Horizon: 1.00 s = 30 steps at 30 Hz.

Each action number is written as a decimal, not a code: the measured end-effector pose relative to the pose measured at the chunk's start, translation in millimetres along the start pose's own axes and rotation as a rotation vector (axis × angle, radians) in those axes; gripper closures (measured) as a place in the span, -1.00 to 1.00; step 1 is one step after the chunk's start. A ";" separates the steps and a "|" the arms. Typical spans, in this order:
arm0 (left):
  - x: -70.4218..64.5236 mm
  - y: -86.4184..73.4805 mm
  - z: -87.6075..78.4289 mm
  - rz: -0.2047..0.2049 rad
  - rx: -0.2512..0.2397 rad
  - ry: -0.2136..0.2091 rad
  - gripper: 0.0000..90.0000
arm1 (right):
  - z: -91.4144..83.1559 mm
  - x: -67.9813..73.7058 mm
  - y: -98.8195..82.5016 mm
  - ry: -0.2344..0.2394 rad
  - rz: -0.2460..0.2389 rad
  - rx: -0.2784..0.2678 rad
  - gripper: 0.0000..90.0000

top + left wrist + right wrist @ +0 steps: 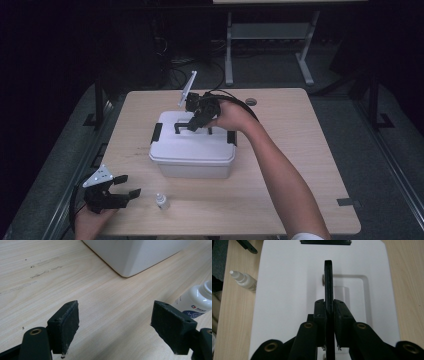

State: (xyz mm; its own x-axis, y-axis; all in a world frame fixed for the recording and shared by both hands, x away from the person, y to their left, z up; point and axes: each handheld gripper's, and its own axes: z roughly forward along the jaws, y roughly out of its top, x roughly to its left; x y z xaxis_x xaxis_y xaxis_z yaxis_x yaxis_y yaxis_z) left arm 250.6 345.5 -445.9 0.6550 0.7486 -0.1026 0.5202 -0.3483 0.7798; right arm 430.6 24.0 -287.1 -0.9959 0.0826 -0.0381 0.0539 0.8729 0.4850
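We have the right gripper (196, 123) clamped on the black carry handle (328, 282) of the white plastic storage box (192, 152) — jaws closed tight on the thin bar, handle standing upright out of its lid recess. The box sits mid-table on the light wooden table (295, 150), lid on, black side latches (156, 132) apparently still down. We judge this as the grasp step, done; the next move probably calls for a straight lift or pull by the handle, keeping the pinch centred so the box does not swing, or else freeing the latches first.

The left gripper (122, 187) hangs at the near left corner of the table, jaws wide apart, holding nothing.

Views differ — the right gripper view shows both pads (320, 312) pressing the handle, which the high view leaves too small to read. The left gripper view shows a small white squeeze bottle (197, 301) just beside one jaw, label visible, plus a box corner. The high view gives the layout: bottle in front of the box, near the left gripper.
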 end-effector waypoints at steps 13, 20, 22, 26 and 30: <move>0.2 0.0 0.0 0.001 0.002 0.000 -0.51 | 0.1 -1.0 -0.3 0.006 -0.012 -0.011 0.86; 0.3 -0.5 -1.0 -0.001 -0.001 0.004 -0.50 | -1.1 1.9 0.7 -0.010 -0.029 -0.013 0.86; 0.4 -0.4 -1.4 -0.003 -0.004 0.004 -0.50 | -2.3 2.1 0.4 -0.010 -0.022 -0.015 0.86; 0.5 -0.3 -1.2 0.000 -0.002 0.004 -0.50 | -4.8 2.6 0.0 -0.020 -0.029 -0.022 0.86; 0.5 -0.2 -0.9 -0.001 -0.002 0.006 -0.50 | -11.9 3.6 -1.3 -0.030 -0.026 -0.044 0.86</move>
State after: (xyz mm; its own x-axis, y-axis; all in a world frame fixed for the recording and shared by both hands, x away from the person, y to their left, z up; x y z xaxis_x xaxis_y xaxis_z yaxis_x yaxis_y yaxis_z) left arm 250.3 346.4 -445.5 0.6511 0.7524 -0.0998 0.5200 -0.3464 0.7808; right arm 426.0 17.5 -277.4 -0.9941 0.0758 -0.0771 0.0246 0.8531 0.5212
